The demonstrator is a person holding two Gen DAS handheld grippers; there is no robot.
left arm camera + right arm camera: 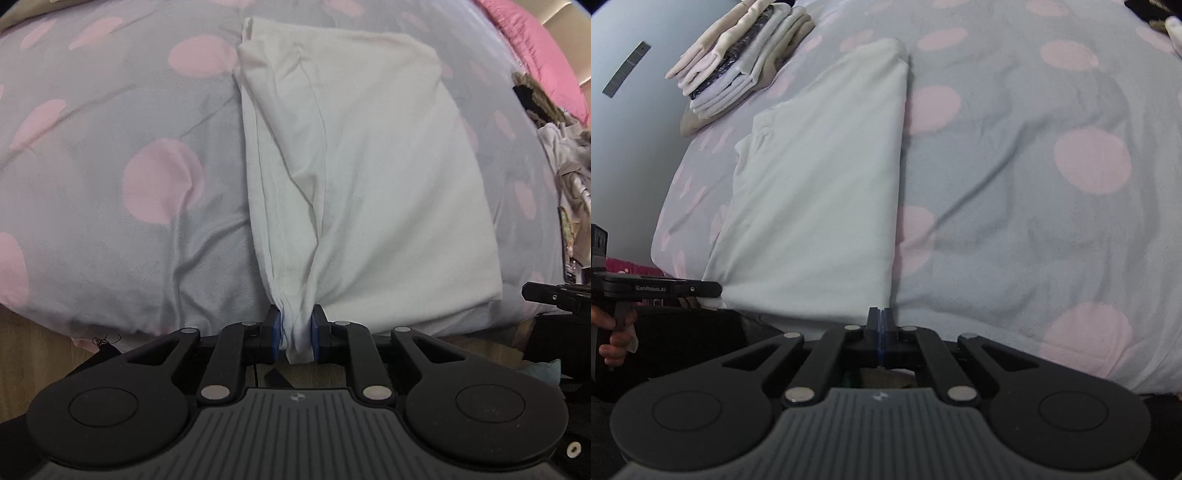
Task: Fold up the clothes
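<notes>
The white garment [369, 166] lay on the spotted grey-and-pink bed cover [110, 147], already folded into a long panel that stretched straight away from the left gripper [296, 338], and its near left corner was bunched into a twisted rope of cloth between that gripper's blue pads [275, 334]. Those fingers stood narrowly apart, closed only as far as the wad of fabric let them, and gripped several layers at once. In the right wrist view the right gripper [881, 332] had its two fingers pressed flat together at the garment's near right corner [882, 295]; whether a thin edge of cloth was caught between them I could not tell, since none showed past the pads. Off to that gripper's far left sat a stack of folded clothes [746, 70], and the person's hand [615, 334] on the other handle showed at the left edge. To my eye the risks came from the uneven hold. The left grip had gathered the corner into a knot, so any lift or carry-over would likely drag creases and a diagonal ridge up the left side, or let inner layers slip free and spoil the fold. If the right gripper in fact held nothing, a pull from the left alone would swing the panel askew and drag the soft cover with it, and the near edge sat close to the bed's edge, where it could slide off.
</notes>
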